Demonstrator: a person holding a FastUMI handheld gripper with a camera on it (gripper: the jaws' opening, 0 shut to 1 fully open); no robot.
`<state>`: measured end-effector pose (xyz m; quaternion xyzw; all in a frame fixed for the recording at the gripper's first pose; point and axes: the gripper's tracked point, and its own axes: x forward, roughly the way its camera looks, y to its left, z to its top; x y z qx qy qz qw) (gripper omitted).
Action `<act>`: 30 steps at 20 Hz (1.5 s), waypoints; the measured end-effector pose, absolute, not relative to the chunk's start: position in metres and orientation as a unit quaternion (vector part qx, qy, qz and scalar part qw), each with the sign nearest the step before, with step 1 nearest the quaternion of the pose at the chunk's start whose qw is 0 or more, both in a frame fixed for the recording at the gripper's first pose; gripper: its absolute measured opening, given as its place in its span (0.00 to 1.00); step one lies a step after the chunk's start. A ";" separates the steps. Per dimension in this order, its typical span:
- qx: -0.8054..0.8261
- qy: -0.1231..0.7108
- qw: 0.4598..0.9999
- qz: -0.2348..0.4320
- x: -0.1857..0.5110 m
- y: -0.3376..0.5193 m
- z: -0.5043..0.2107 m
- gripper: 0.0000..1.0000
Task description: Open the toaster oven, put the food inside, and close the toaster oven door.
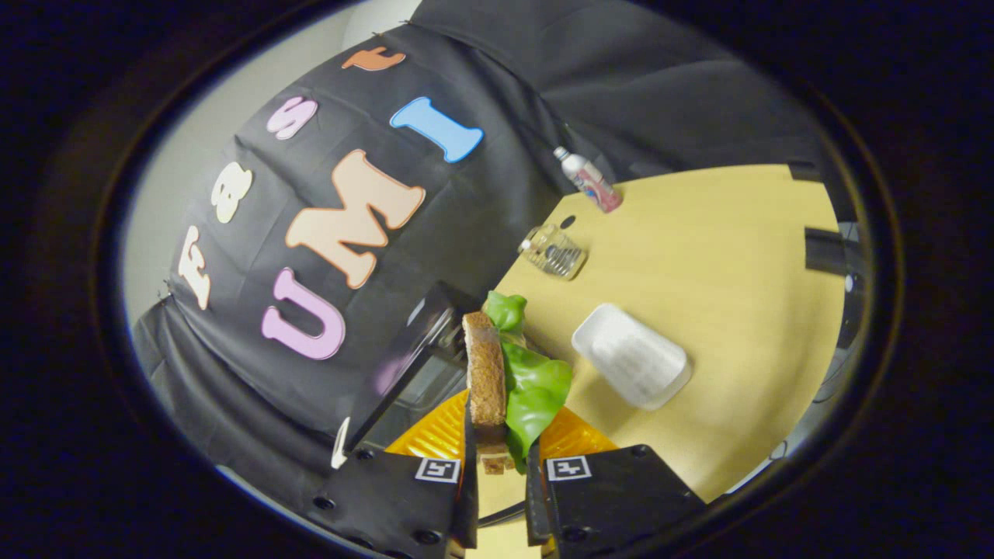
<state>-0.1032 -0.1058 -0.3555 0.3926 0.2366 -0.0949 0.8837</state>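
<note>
Between the two fingers of the gripper sits a sandwich: a brown bread slice with green lettuce leaves hanging off one side. Both fingers press in on its lower end, so the tongs are clamped on the food, which is lifted off the table. Just beyond the sandwich, on the bread side, stands the toaster oven, dark, with what looks like its glass door swung open; the view is steeply tilted and I cannot make out the rack or cavity clearly. Judgement: the door step looks done and the carry is in hand; the food is not yet inside. Next move calls for levelling the sandwich, lining it up with the opening, easing it in without snagging the loose lettuce, then releasing and pushing the door shut. Containers: a white tray lies on the table near the lettuce side, nothing in it. A clear glass jar lies farther off, seemingly bare inside. A small bottle lies at the table's far edge; its contents are too small to tell.
</note>
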 end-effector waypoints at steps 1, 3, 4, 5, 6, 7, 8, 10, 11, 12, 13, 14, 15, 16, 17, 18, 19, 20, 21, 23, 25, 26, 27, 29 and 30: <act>0.398 0.243 0.880 -0.086 -0.103 -0.090 -0.359 0.26; 0.407 0.253 0.875 -0.067 -0.099 -0.058 -0.368 0.26; 0.411 0.258 0.872 -0.058 -0.095 -0.044 -0.373 0.26; 0.416 0.262 0.869 -0.053 -0.088 -0.032 -0.379 0.26; 0.421 0.268 0.865 -0.050 -0.082 -0.020 -0.385 0.26; 0.426 0.273 0.861 -0.048 -0.075 -0.010 -0.393 0.26; 0.431 0.276 0.858 -0.046 -0.068 -0.001 -0.399 0.26; 0.440 0.278 0.853 -0.044 -0.051 0.013 -0.411 0.26; 0.446 0.278 0.850 -0.045 -0.040 0.018 -0.417 0.26; 0.453 0.279 0.846 -0.047 -0.030 0.022 -0.424 0.26; 0.458 0.278 0.843 -0.048 -0.020 0.025 -0.430 0.26; 0.468 0.272 0.840 -0.045 -0.010 0.028 -0.432 0.26; 0.477 0.267 0.836 -0.043 0.002 0.030 -0.434 0.26; 0.482 0.265 0.834 -0.044 0.009 0.031 -0.438 0.26; 0.487 0.262 0.832 -0.044 0.017 0.031 -0.442 0.26; 0.493 0.259 0.829 -0.042 0.022 0.033 -0.443 0.26; 0.495 0.259 0.829 -0.042 0.027 0.032 -0.445 0.26; 0.489 0.262 0.831 -0.047 0.031 0.031 -0.450 0.26; 0.489 0.263 0.831 -0.043 0.034 0.030 -0.452 0.26; 0.491 0.265 0.829 -0.041 0.038 0.032 -0.453 0.27; 0.492 0.273 0.825 -0.048 0.036 0.027 -0.455 0.33; 0.483 0.276 0.829 -0.059 0.034 0.023 -0.458 0.39; 0.480 0.271 0.832 -0.061 0.036 0.022 -0.457 0.45; 0.467 0.268 0.840 -0.073 0.029 0.013 -0.452 0.57; 0.459 0.267 0.843 -0.078 0.028 0.010 -0.452 0.63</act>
